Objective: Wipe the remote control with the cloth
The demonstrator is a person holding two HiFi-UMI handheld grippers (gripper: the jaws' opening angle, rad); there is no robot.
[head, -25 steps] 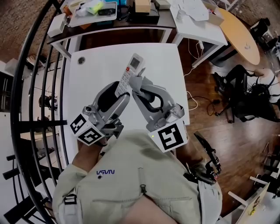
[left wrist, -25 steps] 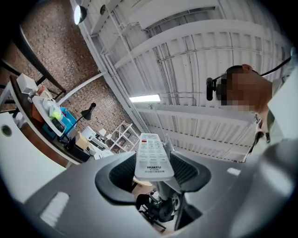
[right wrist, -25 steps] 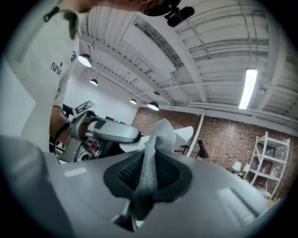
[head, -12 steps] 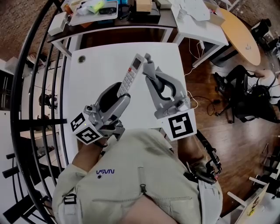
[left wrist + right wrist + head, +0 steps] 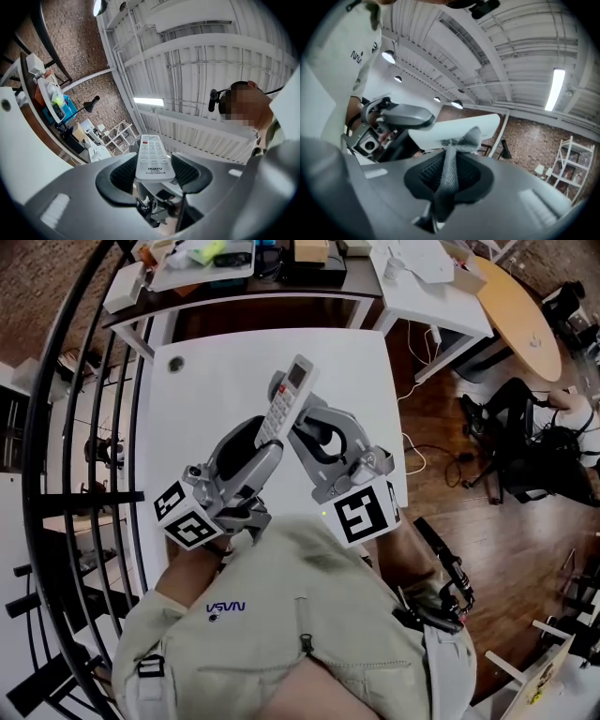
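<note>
**Inspection: remote control held above table, cloth applied to its underside**

The left hand-held gripper [image 5: 155, 176] was clenched on the remote control [image 5: 286, 397], with the ribbed pads gripping its lower end from either side. The remote control was clear of the table [image 5: 206, 399], raised over the middle of it. It was tilted so that its display end pointed up and toward the far edge. In the left gripper view its keypad face was uppermost, with a red button at the far tip and printed lettering at the gripped end.

The right hand-held gripper [image 5: 451, 159] was clenched on the cloth [image 5: 447, 176], a grey woven strip pinched narrow between the pads. In the right gripper view, the free end of the cloth fanned out past the fingertips and appeared to lie against the plain white back of the remote control. In the head view this hand-held gripper reached under the remote control from the right. A grey tip of cloth showed just beside the remote control's left edge, near the display end.

The two hand-held grippers were angled toward each other and met at the remote control, with their marker cubes near the table's near edge.

The table was white, with a dark round fitting [image 5: 173, 367] near its far left corner. A second, cluttered desk [image 5: 234, 282] stood beyond the far edge. A black railing [image 5: 70, 427] ran along the left side, and a wooden floor [image 5: 469, 512] lay to the right.
</note>
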